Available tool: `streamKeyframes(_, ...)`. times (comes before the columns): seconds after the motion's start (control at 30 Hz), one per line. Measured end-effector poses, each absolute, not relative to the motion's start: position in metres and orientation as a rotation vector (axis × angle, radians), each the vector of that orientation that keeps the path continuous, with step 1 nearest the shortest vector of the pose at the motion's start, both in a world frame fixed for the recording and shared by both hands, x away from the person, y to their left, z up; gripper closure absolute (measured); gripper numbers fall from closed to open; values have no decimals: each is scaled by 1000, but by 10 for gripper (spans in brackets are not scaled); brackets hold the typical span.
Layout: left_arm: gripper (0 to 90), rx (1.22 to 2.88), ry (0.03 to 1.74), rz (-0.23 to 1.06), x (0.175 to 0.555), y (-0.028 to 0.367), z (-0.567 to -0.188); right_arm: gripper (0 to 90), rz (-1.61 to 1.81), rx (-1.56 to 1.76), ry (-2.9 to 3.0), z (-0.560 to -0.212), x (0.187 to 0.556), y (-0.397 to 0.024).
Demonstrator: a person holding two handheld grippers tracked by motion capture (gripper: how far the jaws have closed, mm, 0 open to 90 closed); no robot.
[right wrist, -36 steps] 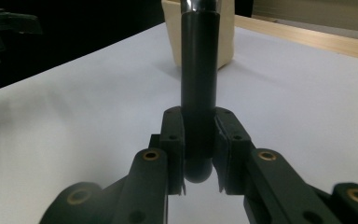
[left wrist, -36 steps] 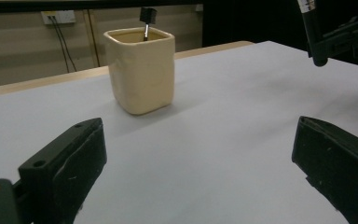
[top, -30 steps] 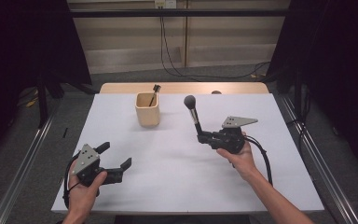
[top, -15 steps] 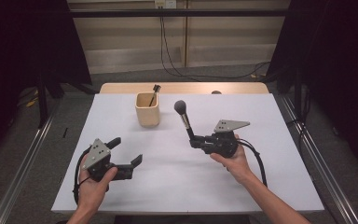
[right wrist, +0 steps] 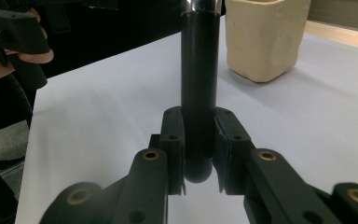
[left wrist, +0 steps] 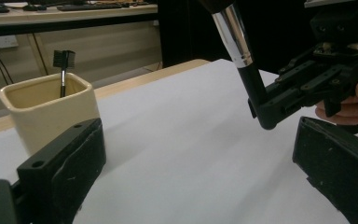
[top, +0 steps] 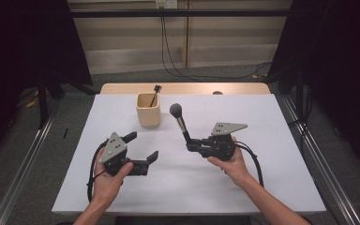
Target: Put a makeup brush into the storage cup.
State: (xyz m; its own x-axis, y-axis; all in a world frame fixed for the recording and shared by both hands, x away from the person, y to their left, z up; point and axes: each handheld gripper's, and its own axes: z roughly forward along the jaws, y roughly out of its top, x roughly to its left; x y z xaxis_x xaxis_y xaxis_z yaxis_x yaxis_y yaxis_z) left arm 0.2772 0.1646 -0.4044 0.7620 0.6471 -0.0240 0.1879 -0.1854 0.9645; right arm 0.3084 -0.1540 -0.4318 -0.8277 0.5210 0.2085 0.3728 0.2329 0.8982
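While the right gripper (top: 191, 146) clamps the makeup brush (top: 180, 120) by its handle end (head up, probably for the cup (top: 148, 109)), the left gripper (top: 143, 150) waits wide open.

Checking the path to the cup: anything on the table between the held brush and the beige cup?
Nothing: in the high view, only bare white table separates the makeup brush, clamped in the right gripper, from the beige cup.

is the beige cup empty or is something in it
Not empty: a small black brush stands inside the beige cup, its bristled head poking above the rim.
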Motion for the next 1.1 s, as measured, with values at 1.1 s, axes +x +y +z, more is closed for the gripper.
streamKeyframes(1.1, 60, 1788, 612, 364, 316, 83, -402, 753, 1683, 841, 2372, -433, 305, -149)
